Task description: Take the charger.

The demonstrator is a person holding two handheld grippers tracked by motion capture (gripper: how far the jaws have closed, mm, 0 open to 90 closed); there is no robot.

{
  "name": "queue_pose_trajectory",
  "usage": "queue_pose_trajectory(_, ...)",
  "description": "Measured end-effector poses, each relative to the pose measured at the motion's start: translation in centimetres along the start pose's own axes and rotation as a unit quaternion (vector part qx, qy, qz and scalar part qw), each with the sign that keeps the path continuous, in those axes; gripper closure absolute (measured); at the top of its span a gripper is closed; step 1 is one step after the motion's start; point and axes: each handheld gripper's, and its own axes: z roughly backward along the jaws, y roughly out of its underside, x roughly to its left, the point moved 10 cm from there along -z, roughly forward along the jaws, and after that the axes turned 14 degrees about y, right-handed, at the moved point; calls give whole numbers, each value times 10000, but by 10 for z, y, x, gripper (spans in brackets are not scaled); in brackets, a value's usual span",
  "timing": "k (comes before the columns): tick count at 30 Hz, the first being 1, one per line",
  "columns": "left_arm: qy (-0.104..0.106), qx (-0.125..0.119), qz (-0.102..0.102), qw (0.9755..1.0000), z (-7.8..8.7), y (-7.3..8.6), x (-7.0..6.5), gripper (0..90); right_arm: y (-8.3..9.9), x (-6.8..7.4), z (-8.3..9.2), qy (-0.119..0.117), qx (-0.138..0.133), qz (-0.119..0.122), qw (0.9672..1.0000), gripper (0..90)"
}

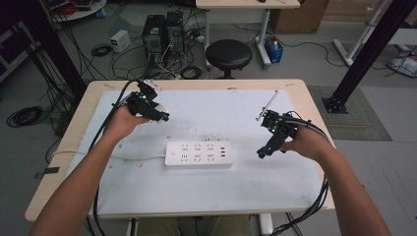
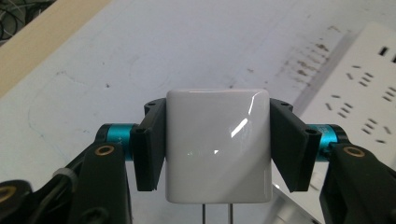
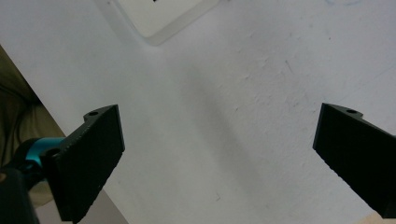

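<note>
A glossy white plug adapter [image 2: 218, 144] with two metal prongs at its bottom sits between the black pads of my left gripper [image 2: 218, 140], which is shut on it and holds it above the white mat. In the high view my left gripper [image 1: 162, 116] is at the mat's far left, with the white adapter [image 1: 158, 105] showing at its tip. A white power strip [image 1: 198, 153] lies flat in the middle of the mat; its sockets show at the right edge [image 2: 364, 93]. My right gripper [image 1: 261, 153] hovers to the right of the strip, its jaws [image 3: 217, 154] wide open over bare mat.
The white mat [image 1: 206, 118] covers a wooden table [image 1: 295, 86]. The strip's cord [image 1: 137, 157] runs left from it. One corner of the power strip [image 3: 163, 18] shows at the top of the right gripper view. A black stool [image 1: 228, 54] and computer towers [image 1: 162, 34] stand beyond the table.
</note>
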Motion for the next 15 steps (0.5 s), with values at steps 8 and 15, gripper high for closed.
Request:
queue_pose_trajectory(8, 405, -47, -276, 9988, 18, -3, -37, 424, -12, 5, 5, 6, -126, -175, 9998, 13)
queue_pose_trajectory(15, 706, -7, -725, 9949, 26, -3, -70, 424, -20, 10, 8, -43, -310, -334, 9990, 13)
